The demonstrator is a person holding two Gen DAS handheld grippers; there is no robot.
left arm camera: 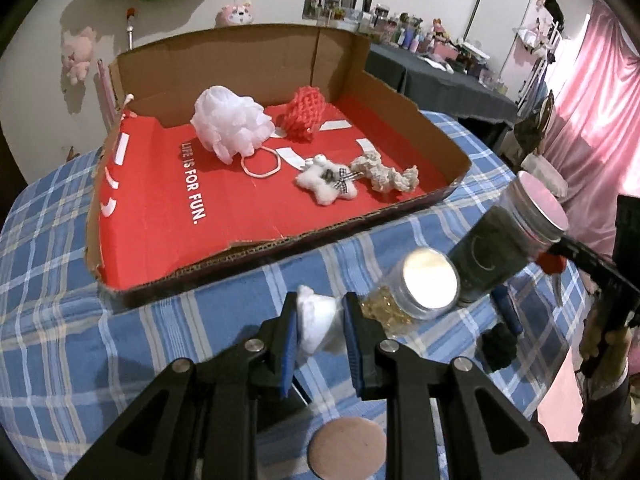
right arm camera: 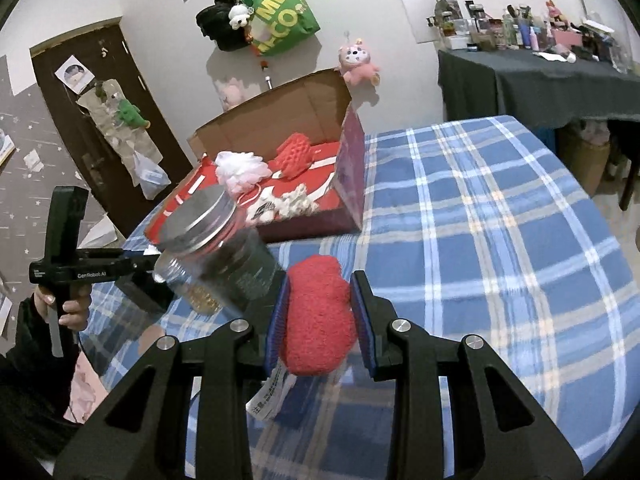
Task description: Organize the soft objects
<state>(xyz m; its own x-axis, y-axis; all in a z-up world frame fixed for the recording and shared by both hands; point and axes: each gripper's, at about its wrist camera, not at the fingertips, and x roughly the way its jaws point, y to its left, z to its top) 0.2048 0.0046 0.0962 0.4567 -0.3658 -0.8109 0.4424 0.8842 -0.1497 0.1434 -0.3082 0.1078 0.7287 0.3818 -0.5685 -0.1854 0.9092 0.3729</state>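
Covering the table, a blue plaid cloth point(right arm camera: 480, 208); left gripper point(left arm camera: 320, 320) clamps white fluff point(left arm camera: 320, 322), right gripper point(right arm camera: 318, 320) red plush point(right arm camera: 318, 316).

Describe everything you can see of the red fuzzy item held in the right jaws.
The red fuzzy item is a plump, soft-looking lump of looped or terry-like fabric, rounded at both ends and standing roughly upright. The right gripper is shut on it, blue pads pressing both sides. A white printed tag hangs from its lower left. It is held over the blue plaid cloth; whether it touches the cloth cannot be told.
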